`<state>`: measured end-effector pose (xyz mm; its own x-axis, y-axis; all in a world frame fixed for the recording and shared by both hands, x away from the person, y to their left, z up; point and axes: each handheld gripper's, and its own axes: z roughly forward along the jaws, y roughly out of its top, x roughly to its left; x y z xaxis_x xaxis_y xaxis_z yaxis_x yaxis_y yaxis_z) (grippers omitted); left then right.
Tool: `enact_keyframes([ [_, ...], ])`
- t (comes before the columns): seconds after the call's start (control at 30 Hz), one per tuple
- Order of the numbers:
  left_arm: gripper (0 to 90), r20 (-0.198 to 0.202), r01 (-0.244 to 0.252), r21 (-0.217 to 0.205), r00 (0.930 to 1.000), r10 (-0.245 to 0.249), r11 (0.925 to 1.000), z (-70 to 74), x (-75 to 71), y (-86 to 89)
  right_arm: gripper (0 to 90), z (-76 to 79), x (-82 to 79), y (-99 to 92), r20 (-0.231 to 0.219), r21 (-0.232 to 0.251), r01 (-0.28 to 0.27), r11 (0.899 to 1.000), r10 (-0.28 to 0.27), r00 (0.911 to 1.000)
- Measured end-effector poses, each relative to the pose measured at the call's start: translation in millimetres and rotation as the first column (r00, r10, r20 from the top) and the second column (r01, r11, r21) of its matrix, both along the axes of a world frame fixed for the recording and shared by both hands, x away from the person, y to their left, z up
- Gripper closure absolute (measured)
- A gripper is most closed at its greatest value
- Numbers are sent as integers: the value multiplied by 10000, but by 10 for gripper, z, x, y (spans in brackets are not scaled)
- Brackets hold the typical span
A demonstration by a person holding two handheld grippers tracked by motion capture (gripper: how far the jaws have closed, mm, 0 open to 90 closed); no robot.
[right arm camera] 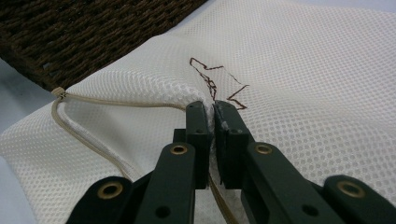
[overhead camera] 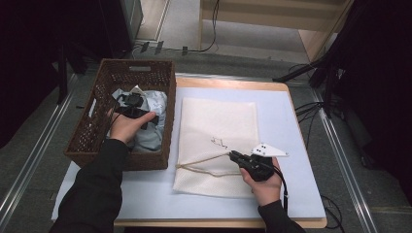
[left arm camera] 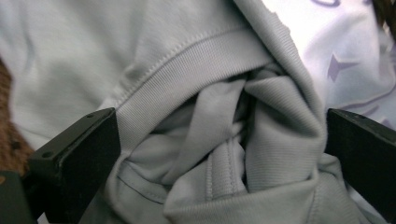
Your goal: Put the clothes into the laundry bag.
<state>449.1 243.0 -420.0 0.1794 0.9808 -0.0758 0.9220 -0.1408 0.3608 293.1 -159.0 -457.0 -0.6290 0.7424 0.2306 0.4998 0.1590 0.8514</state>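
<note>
While the right gripper [right arm camera: 214, 109] sits pinched shut on a fold of the cream mesh bag [overhead camera: 218, 141], the left gripper [overhead camera: 130, 108] is over in the wicker basket [overhead camera: 82, 141] with its jaws spread wide. So basically one hand is clamping, the other isn't.

Right side first: in the right gripper view the two black jaws are squeezed together with a little ridge of mesh between them, right below a squiggly dark red thread mark [right arm camera: 215, 79] on the bag. Off to that gripper's left, the beige drawstring [right arm camera: 81, 126] loops out from the bag's edge and runs back under the jaws. From the high view the bag lies flat on the pale blue mat [overhead camera: 296, 145], and the right hand [overhead camera: 266, 187] holds the gripper near the bag's lower right part, pointing up-left across it.

Left side: the left gripper view shows a bunched-up light grey garment [left arm camera: 219, 140] sitting between the open jaws, with a ribbed hem band running diagonally just ahead. Both jaws stand at the cloth's sides and I can't tell if the pads actually touch it, but they aren't squeezing it. A whiter cloth with purple print [left arm camera: 341, 60] sits beyond, to that gripper's right. The left hand [overhead camera: 127, 127] is down inside the basket, on top of the clothes.
</note>
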Motion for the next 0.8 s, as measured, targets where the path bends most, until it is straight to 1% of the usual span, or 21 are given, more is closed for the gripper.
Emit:
enact_keyframes([
  [0.07,0,-382,363,-462,9985,-381,9983,-43,0,-32,855,-1,0,-1,6,-26,-16,10000,16,10000],
  [0.1,0,-467,583,-604,9970,-612,9965,-59,-3,-57,855,-1,0,0,7,-26,-15,10000,15,10000],
  [0.17,0,-527,996,-718,9932,-1035,9924,-46,-6,-98,855,-2,1,2,7,-32,-13,10000,13,10000],
  [0.2,29,-481,1139,-879,9918,-1185,9896,-40,-9,-108,855,-2,1,2,2,-28,-19,10000,19,10000],
  [0.23,79,-475,1198,-1039,9910,-1252,9873,-39,-12,-119,856,-2,2,4,5,-24,-12,10000,12,10000],
  [0.27,108,-481,1293,-1041,9897,-1348,9861,-39,-15,-123,855,-3,2,6,5,-26,-1,10000,1,10000],
  [0.33,167,-430,1310,-1070,9898,-1362,9856,-26,-18,-121,856,-4,2,9,-10,-33,-6,10000,6,10000],
  [0.37,234,-430,1331,-1114,9894,-1386,9848,-16,-18,-117,856,-4,2,9,-26,-55,-20,10000,20,10000],
  [0.4,279,-418,1338,-1100,9894,-1391,9849,-14,-21,-122,856,-5,3,10,-21,-63,-31,10000,31,10000],
  [0.47,368,-335,1439,-933,9885,-1475,9852,-11,-31,-138,857,-5,1,11,-38,-65,-40,10000,39,10000],
  [0.53,457,-327,1817,-639,9824,-1840,9813,-9,-49,-153,858,-5,1,10,-26,-44,-40,10000,40,10000],
  [0.57,500,-336,1906,-648,9806,-1931,9795,-1,-53,-151,859,-5,1,9,-40,-25,-37,10000,37,10000],
  [0.63,585,-342,1878,-872,9809,-1913,9783,18,-53,-128,859,-6,1,8,-36,-7,-19,10000,19,10000],
  [0.7,644,-351,1785,-1097,9824,-1832,9778,45,-48,-97,859,-5,1,7,-3,-23,-22,10000,22,10000],
  [0.73,662,-324,1800,-1174,9822,-1849,9766,60,-51,-87,859,-5,3,4,11,-29,-21,10000,21,10000],
  [0.8,684,-135,1777,-1316,9834,-1810,9752,98,-61,-68,859,-5,3,0,-2,-23,-21,10000,21,10000],
])
